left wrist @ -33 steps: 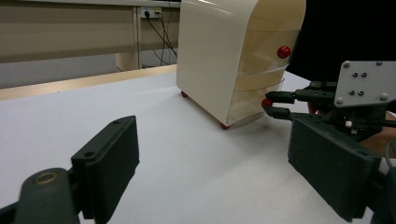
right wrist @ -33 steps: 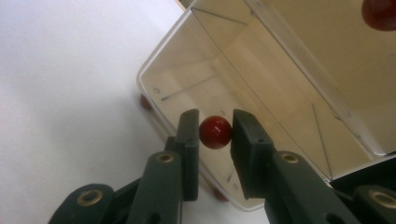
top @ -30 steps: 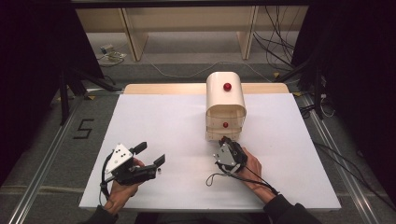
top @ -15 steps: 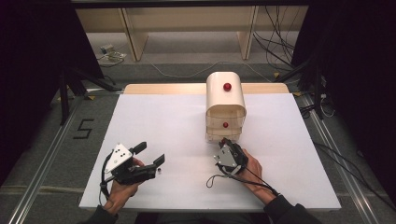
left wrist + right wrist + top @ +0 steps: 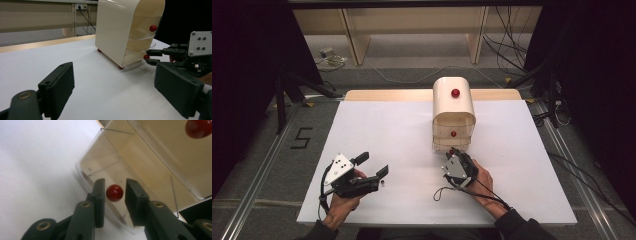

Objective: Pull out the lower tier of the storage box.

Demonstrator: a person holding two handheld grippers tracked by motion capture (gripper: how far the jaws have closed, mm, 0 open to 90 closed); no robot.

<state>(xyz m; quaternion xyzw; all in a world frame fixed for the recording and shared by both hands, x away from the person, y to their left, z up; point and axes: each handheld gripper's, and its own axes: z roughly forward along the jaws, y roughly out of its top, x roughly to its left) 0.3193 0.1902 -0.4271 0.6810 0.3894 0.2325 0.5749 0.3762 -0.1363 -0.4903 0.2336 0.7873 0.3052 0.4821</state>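
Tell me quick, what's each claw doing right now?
Left gripper: open, holding nothing.
Right gripper: open, jaws just widened around the bottom drawer's red knob, pads not touching it.

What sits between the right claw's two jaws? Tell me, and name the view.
The bottom drawer's red knob sits between the jaws of the right claw, with small gaps either side, so untouched. The right gripper view shows it.

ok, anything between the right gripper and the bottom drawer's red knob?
Nothing visible. In the right gripper view the red knob of the bottom drawer sits between the right gripper jaws, with a sliver of gap on each side, so the pads aren't pressing it. The jaws have just been opening.
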